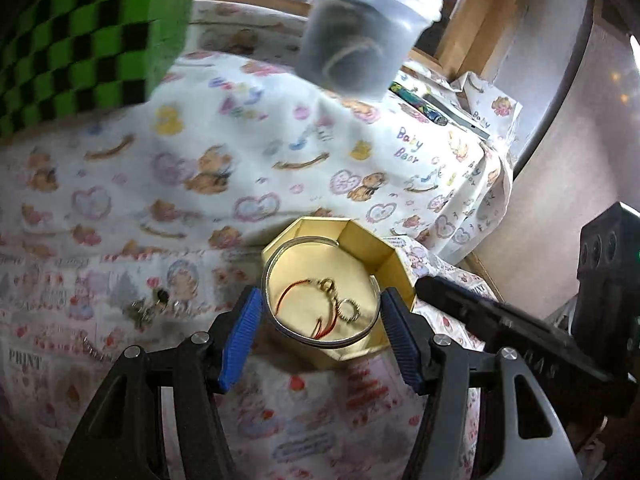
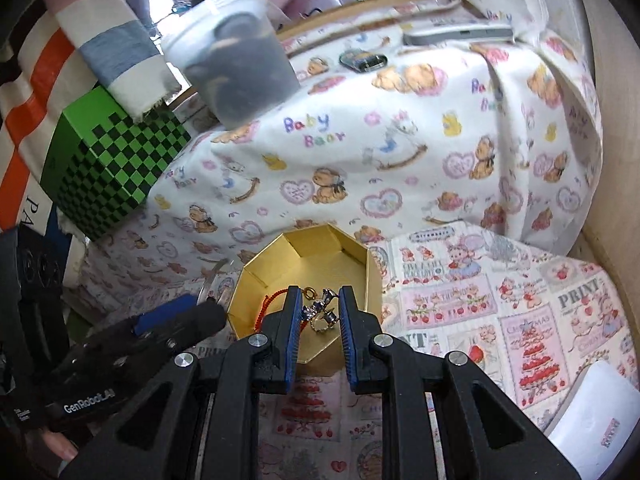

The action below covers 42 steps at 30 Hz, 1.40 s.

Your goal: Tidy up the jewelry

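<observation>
A gold octagonal box [image 1: 362, 240] [image 2: 308, 256] sits on the patterned cloth. My left gripper [image 1: 320, 312] is shut on a clear bangle [image 1: 276, 320], held over the box. Inside lie a red cord bracelet [image 1: 294, 286] with a gold clasp and a small ring [image 1: 349, 310]. My right gripper [image 2: 319, 306] hovers over the box, jaws partly apart, with a silver earring [image 2: 320, 308] between its pads; whether they grip it is unclear. The red cord [image 2: 267, 300] shows to its left. More small jewelry [image 1: 146, 306] lies on the cloth left of the box.
A lidded plastic tub [image 1: 360, 32] [image 2: 236, 64] stands at the back. A green checkered box [image 1: 84, 36] [image 2: 112, 168] stands at back left. A pen [image 1: 416, 102] and a flat grey device [image 2: 456, 36] lie at the far edge. A white object [image 2: 596, 412] lies at near right.
</observation>
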### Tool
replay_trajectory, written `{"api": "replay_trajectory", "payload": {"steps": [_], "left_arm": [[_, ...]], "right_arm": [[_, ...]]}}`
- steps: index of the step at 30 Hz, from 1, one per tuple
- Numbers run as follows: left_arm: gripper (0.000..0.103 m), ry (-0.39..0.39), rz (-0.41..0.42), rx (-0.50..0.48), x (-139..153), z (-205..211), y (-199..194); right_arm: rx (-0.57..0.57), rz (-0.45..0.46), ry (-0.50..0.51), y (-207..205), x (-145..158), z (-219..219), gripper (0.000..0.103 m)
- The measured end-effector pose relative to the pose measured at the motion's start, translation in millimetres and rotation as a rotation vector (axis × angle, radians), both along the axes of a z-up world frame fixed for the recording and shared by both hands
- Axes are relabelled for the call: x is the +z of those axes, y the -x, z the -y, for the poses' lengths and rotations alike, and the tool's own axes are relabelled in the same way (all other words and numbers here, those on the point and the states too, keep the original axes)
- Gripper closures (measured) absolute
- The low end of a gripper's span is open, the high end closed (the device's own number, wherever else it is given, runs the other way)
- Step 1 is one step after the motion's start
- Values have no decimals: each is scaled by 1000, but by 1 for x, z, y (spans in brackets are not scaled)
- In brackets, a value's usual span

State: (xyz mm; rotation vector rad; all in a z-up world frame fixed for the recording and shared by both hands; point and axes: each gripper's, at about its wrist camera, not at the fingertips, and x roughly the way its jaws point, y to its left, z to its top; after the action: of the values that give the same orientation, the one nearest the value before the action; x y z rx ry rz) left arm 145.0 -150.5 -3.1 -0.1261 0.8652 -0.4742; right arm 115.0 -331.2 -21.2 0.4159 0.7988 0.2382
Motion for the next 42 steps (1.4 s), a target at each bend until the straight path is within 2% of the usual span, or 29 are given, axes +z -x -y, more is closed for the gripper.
{"api": "replay_trajectory", "payload": {"steps": [2, 6, 15, 19, 26, 32, 36, 40, 42], "left_arm": [[43, 3, -14, -9, 0, 7, -5], [43, -2, -29, -3, -4, 17, -14], [42, -5, -33, 21, -14, 6, -15], [39, 6, 0, 18, -8, -2, -6], [37, -51, 75, 52, 8, -19, 12], [28, -81, 130, 111, 21, -42, 26], [24, -110, 190, 148, 35, -57, 39], [20, -152, 268, 177, 50, -69, 55], [20, -146, 274, 167, 56, -76, 59]], "right_arm": [[9, -14, -26, -2, -3, 2, 83], [-8, -40, -16, -5, -10, 3, 83], [-5, -43, -62, -5, -11, 7, 83], [-4, -53, -63, -7, -14, 7, 83], [13, -40, -50, -8, -15, 2, 83], [31, 24, 16, -1, -5, -10, 83], [38, 62, 49, 5, 4, -18, 76], [45, 104, 58, 12, 12, -21, 76], [46, 129, 69, 16, 17, -23, 73]]}}
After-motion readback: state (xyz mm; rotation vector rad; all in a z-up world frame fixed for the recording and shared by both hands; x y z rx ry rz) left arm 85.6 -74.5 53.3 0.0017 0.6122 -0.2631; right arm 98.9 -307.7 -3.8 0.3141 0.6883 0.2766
